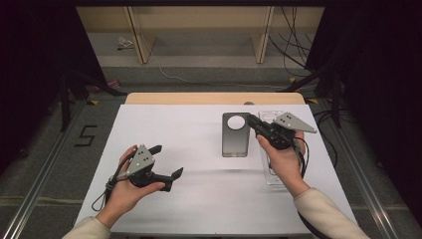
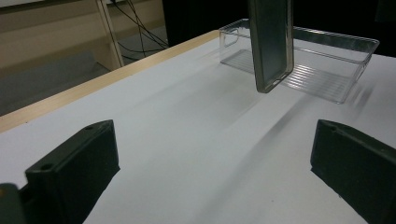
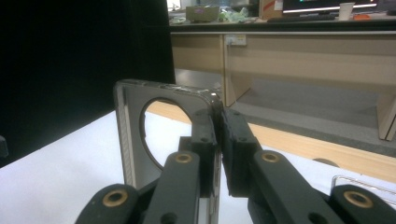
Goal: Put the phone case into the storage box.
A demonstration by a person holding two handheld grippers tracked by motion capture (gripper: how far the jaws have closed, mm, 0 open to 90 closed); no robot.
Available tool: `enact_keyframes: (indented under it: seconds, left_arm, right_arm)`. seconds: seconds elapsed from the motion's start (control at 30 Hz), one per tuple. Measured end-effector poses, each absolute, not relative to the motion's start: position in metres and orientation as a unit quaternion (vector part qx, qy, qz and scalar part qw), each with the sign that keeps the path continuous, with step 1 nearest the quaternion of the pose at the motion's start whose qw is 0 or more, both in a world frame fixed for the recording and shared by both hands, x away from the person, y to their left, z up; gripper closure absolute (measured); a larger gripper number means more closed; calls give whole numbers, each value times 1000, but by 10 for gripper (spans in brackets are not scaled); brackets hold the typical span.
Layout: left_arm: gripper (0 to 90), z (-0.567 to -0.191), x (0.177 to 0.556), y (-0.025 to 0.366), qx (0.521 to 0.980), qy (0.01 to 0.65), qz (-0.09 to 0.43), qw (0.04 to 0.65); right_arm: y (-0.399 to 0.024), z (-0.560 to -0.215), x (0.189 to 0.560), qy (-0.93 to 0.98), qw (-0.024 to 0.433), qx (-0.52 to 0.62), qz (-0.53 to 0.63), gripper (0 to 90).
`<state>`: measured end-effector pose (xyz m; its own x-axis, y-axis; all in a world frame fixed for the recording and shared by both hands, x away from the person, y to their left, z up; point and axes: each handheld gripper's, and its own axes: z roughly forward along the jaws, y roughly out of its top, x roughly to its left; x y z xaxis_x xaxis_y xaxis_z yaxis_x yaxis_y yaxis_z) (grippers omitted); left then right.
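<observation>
A grey translucent phone case [image 1: 235, 139] with a round camera hole hangs over the middle right of the white table [image 1: 199, 199]. My right gripper [image 1: 253, 122] is shut on its upper edge beside the hole. In the right gripper view the jaws [image 3: 218, 116] pinch the case's [image 3: 133, 140] rim. The left gripper view has the case [image 2: 272, 42] hanging upright, its lower end off the table. My left gripper [image 1: 166, 161] rests open near the left front, with nothing between its fingers [image 2: 74, 172].
A clear plastic tray [image 1: 272, 178] lies along the table's right side, partly under the right hand, and it stands behind the case in the left gripper view [image 2: 327, 70]. A wooden strip [image 1: 214, 98] edges the table's far side. Shelving and cables stand beyond.
</observation>
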<state>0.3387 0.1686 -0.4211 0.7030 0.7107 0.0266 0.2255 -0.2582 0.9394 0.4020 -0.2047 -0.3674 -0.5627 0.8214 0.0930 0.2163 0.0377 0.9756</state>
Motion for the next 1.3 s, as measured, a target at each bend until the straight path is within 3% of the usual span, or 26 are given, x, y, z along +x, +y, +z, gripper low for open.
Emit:
enact_keyframes:
  seconds: [1.3]
  left_arm:
    - [5, -423, 340, 170, 758, 312, 231, 524]
  right_arm:
    - [-229, -346, 415, 640, 294, 404, 583, 848]
